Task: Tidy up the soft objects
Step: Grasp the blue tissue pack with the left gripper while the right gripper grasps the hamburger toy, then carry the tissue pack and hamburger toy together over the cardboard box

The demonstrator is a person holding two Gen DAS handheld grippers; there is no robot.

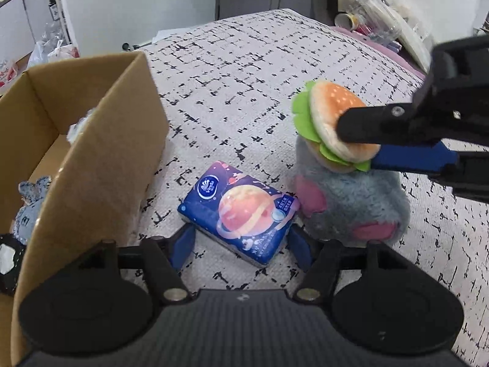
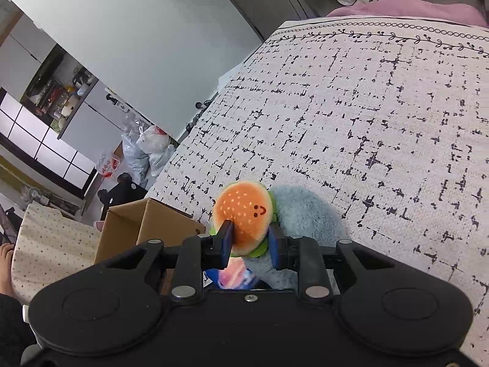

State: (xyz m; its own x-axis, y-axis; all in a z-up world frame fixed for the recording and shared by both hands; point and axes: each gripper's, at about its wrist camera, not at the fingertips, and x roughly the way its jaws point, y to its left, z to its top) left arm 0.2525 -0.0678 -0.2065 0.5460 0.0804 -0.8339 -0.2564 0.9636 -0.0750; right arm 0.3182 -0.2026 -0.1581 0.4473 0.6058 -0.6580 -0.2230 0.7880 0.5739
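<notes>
A blue tissue pack [image 1: 241,214] printed with a planet lies on the bed, with its near corner between the blue pads of my left gripper [image 1: 243,247]. Both pads touch its sides, and the pack does not look squashed. My right gripper [image 1: 357,150] [image 2: 249,232] is shut on a small burger plush [image 1: 330,113] [image 2: 244,211]. It holds the burger just over the top of a grey-blue furry plush [image 1: 351,205] [image 2: 305,214] with pink patches. In the right wrist view only a sliver of the tissue pack [image 2: 232,276] shows under the gripper.
An open cardboard box [image 1: 91,153] [image 2: 146,223] stands on the bed to the left of the pack. Inside it are a small blue bunny plush [image 1: 30,208] and other items. The patterned bedspread [image 1: 244,76] stretches behind. Bottles and a cup [image 1: 366,9] crowd the far right.
</notes>
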